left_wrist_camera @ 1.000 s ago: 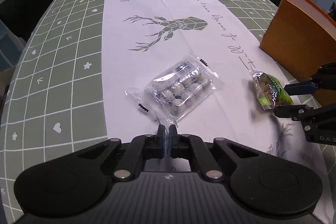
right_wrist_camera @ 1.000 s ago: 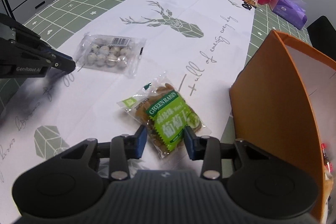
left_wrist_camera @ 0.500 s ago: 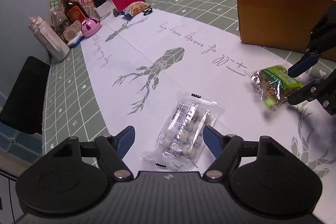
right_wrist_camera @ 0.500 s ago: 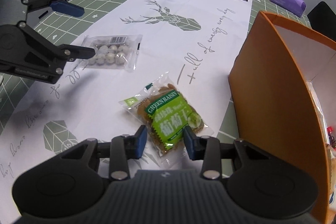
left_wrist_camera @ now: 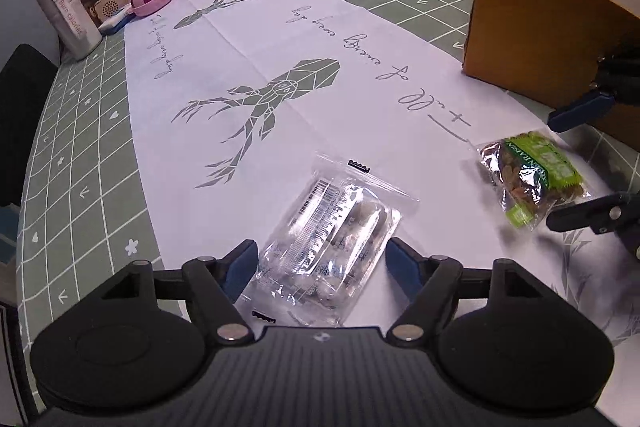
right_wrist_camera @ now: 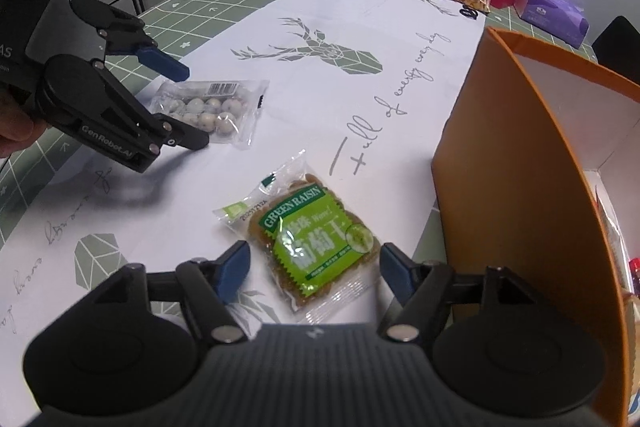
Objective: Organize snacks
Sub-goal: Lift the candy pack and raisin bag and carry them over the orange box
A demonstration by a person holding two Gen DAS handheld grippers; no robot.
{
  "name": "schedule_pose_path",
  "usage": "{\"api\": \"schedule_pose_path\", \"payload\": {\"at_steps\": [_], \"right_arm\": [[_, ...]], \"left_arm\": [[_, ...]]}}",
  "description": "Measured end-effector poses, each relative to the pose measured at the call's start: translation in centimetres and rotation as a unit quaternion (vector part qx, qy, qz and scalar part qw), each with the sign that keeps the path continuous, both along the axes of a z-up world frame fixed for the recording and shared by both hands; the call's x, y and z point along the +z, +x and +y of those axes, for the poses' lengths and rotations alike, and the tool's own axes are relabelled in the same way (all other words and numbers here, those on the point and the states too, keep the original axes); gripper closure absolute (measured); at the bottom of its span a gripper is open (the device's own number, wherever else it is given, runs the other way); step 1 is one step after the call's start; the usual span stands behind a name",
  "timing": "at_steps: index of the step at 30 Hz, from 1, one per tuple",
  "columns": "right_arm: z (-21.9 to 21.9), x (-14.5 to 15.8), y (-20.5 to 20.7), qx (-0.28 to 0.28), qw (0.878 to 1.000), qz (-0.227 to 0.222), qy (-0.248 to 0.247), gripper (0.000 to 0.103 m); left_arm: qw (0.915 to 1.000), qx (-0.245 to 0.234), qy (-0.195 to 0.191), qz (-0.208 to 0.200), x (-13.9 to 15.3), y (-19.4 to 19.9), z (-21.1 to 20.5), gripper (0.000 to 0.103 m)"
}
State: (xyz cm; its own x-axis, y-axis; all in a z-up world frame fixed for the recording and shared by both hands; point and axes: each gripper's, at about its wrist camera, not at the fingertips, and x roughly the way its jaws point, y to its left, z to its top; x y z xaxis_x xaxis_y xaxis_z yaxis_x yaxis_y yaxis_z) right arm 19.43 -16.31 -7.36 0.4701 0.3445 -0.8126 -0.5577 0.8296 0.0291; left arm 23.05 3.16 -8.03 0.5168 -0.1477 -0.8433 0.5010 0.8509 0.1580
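Clear plastic wraps the packet of pale round snacks (left_wrist_camera: pixel 332 243), which is laid flat on the white runner (left_wrist_camera: pixel 256 39) of the counter (left_wrist_camera: pixel 76 155). In the left wrist view this packet is seen between the two blue pads of the left claw (left_wrist_camera: pixel 322 263); the near half of the packet is flanked by them. A narrow gap is left on each side, so the packet is not gripped, and the jaws are closing on it. From the right wrist view the same left claw (right_wrist_camera: pixel 188 103) is seen tilted down over the packet (right_wrist_camera: pixel 212 109), with one finger beyond it and one on the near side.

The green raisin packet (right_wrist_camera: pixel 316 239) is laid on the runner between the blue pads of the right claw (right_wrist_camera: pixel 314 271). Its lower end is reached by the pads' line, but clear space is left on both sides. The jaws of this claw are opening, and nothing is pressed by them. In the left wrist view the right claw (left_wrist_camera: pixel 568 167) is seen straddling the raisin packet (left_wrist_camera: pixel 528 179), one finger above and one below.

An orange box (right_wrist_camera: pixel 532 163) is stood just to the right of the raisin packet, with its top open.
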Motion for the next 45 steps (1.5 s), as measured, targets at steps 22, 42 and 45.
{"api": "schedule_pose_path", "payload": {"at_steps": [22,42,45], "right_arm": [[-0.1,0.6,-1.1,-0.023,0.999,0.041,0.007,0.053],[-4.1,8.5,-5.4,-0.069,0.995,0.01,0.077,0.061],[-4.8,9.9,-6.1,-0.076,0.993,-0.005,0.085,0.062]], "left_arm": [[0.9971,0.034,-0.062,0.029,1.7,-3.9,0.3,0.04],[0.9967,0.039,-0.065,-0.031,9.8,-8.7,-0.1,0.04],[0.9966,0.035,-0.064,-0.039,10.9,-9.1,-0.9,0.04]]}}
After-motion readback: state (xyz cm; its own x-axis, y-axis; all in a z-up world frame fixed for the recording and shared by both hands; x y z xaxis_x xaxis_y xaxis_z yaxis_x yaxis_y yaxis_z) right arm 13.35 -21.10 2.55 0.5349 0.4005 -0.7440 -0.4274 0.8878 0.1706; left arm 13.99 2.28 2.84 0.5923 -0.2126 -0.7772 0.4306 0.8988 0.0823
